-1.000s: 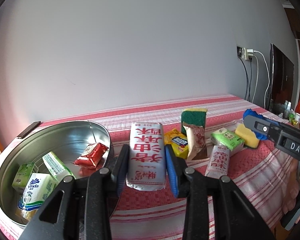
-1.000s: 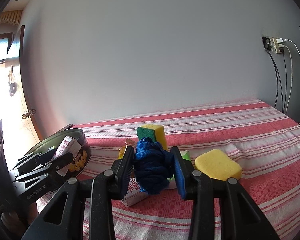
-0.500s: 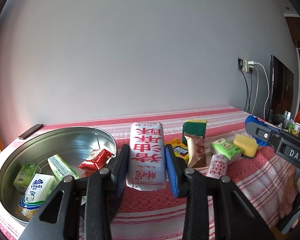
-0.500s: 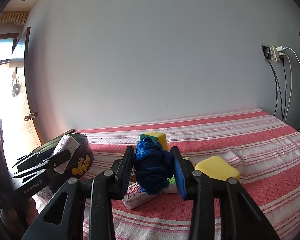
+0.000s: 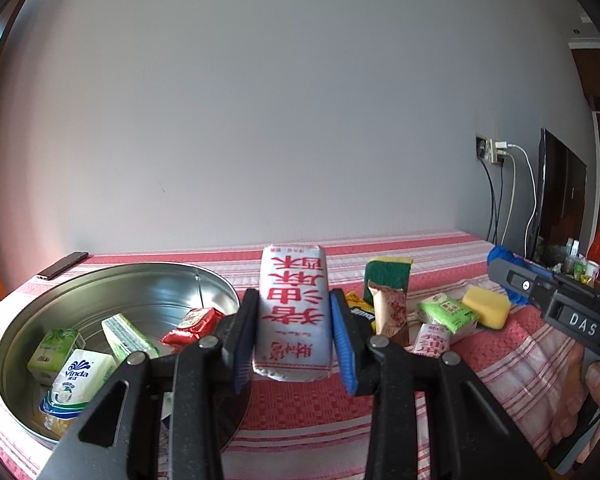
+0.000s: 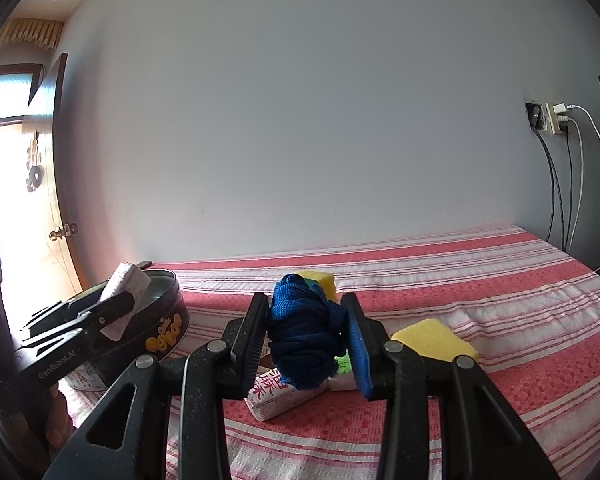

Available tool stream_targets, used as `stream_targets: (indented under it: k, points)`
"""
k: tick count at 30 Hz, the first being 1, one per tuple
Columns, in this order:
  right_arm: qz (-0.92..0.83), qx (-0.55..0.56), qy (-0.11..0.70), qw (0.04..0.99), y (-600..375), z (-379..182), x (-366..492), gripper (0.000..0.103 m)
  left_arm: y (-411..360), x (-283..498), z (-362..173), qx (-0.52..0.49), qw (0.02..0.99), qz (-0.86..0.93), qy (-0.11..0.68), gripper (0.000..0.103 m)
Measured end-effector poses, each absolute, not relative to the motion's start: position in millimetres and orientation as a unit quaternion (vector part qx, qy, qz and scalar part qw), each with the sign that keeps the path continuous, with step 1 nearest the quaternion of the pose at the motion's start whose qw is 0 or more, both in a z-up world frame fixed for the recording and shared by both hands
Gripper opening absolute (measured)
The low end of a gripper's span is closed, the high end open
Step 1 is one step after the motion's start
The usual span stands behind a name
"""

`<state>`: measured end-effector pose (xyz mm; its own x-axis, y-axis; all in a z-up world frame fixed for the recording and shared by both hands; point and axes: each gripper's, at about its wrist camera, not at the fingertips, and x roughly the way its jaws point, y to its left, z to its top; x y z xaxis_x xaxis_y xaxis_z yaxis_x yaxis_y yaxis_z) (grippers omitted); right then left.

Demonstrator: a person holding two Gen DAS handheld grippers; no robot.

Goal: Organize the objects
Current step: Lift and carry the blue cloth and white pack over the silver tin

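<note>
My left gripper (image 5: 294, 338) is shut on a white packet with red characters (image 5: 293, 312) and holds it above the striped cloth, just right of the round metal tin (image 5: 140, 280). The tin holds tissue packs (image 5: 76, 376) and a red snack bag (image 5: 190, 324). My right gripper (image 6: 306, 344) is shut on a blue knitted cloth bundle (image 6: 304, 340) and holds it above a white packet (image 6: 276, 396) and a green pack. In the left wrist view the right gripper (image 5: 556, 304) is at the right edge. In the right wrist view the left gripper (image 6: 80, 320) is at the left by the tin (image 6: 164, 320).
On the red striped cloth (image 6: 460, 280) lie a yellow sponge (image 6: 434, 338), a green-and-yellow scouring sponge (image 5: 386, 276), a green pack (image 5: 446, 312), small snack packets (image 5: 390, 312) and a yellow bag. A phone (image 5: 62, 265) lies at the far left. Cables hang at the right wall (image 6: 572, 184).
Both grippers have risen a little with their loads still held. The tin and the loose items have not moved.
</note>
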<state>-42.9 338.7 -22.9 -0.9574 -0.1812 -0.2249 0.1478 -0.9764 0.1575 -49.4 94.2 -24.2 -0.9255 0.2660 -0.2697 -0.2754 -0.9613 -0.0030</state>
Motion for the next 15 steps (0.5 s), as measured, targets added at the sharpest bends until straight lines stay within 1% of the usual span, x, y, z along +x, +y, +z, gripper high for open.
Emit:
stream_targets:
  k: [15]
  points:
    - [-0.981,0.155,-0.054,0.106,314.9,-23.1,-49.5,0.04,76.9,-49.2,-20.5,-0.152,0.155,0.976,-0.024,0.035]
